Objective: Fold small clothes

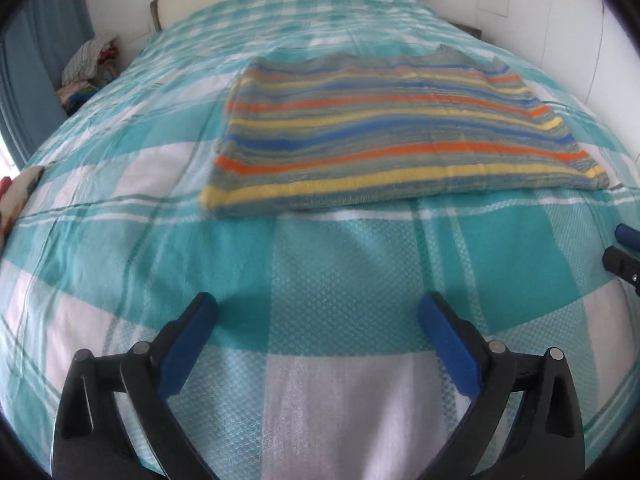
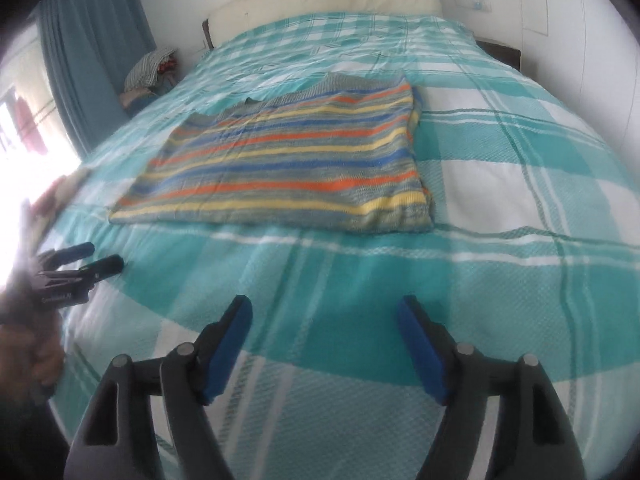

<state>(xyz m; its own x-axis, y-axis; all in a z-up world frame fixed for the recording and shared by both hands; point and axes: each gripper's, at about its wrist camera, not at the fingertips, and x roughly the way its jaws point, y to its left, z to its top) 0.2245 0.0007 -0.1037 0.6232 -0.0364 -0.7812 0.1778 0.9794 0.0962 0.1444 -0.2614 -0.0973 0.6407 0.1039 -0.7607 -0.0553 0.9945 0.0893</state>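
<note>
Striped garment folded flat on the checked bedspread, centre to upper right of the left wrist view. Left gripper low in frame, fingers spread wide, nothing between. Right gripper also with fingers spread and empty, above the bedspread, well apart from the garment.
</note>
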